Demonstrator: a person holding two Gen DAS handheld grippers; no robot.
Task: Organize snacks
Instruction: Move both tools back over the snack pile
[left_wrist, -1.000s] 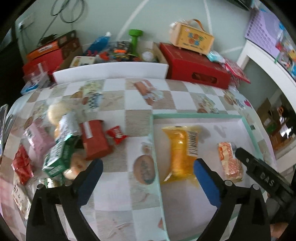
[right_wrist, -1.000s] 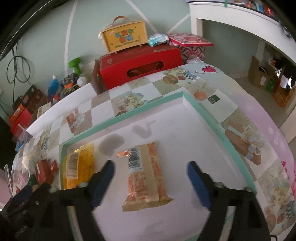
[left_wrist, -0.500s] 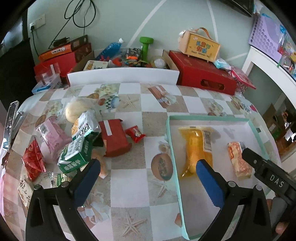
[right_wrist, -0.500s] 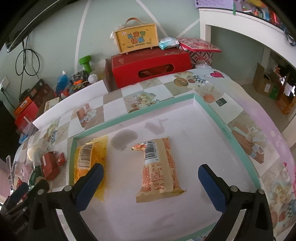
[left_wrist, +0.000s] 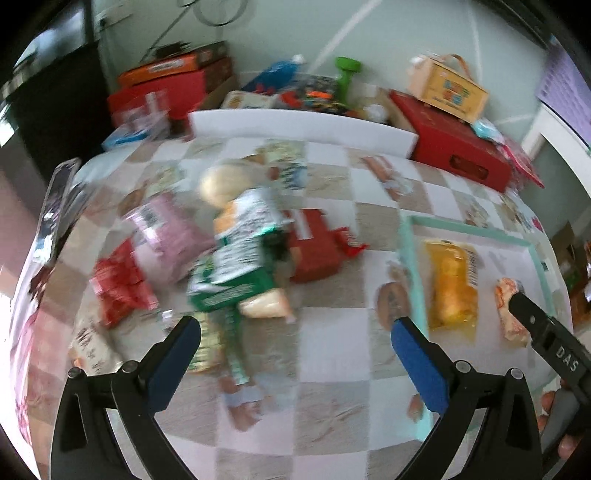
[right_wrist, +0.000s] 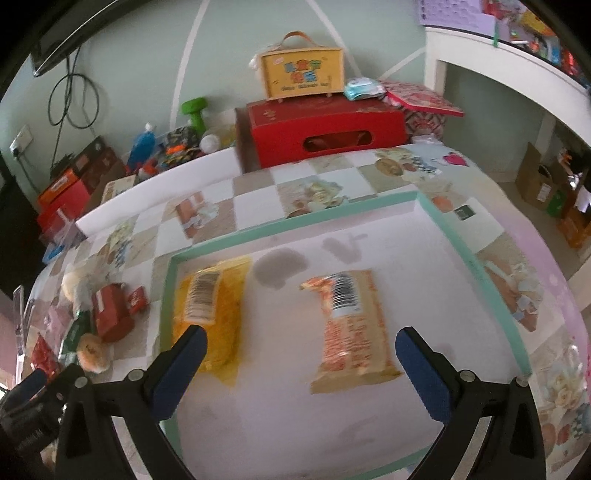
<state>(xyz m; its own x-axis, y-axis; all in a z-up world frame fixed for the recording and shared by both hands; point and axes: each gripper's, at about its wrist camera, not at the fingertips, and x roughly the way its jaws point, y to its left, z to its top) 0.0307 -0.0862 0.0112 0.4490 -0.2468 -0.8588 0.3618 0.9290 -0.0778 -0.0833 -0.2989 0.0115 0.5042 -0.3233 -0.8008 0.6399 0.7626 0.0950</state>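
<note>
A white tray with a mint-green rim lies on the checked tablecloth. In it rest a yellow snack pack and an orange-and-white snack bar. My right gripper hangs open above the tray's near part, empty, with the bar just ahead. My left gripper is open and empty over the cloth left of the tray. Ahead of it lies a pile of snacks: a green-and-white bag, a pink pack, a red box, a red pouch.
A red carton with a yellow handled box on it stands behind the table. A green dumbbell, bottles and boxes crowd the back left. A white shelf rises at the right. A person's fingers hold the right gripper's handle.
My left gripper has swung left, from over the tray's edge to the cloth before the snack pile. My right gripper opened wider, drew back from the bar and shifted left toward the yellow pack.
</note>
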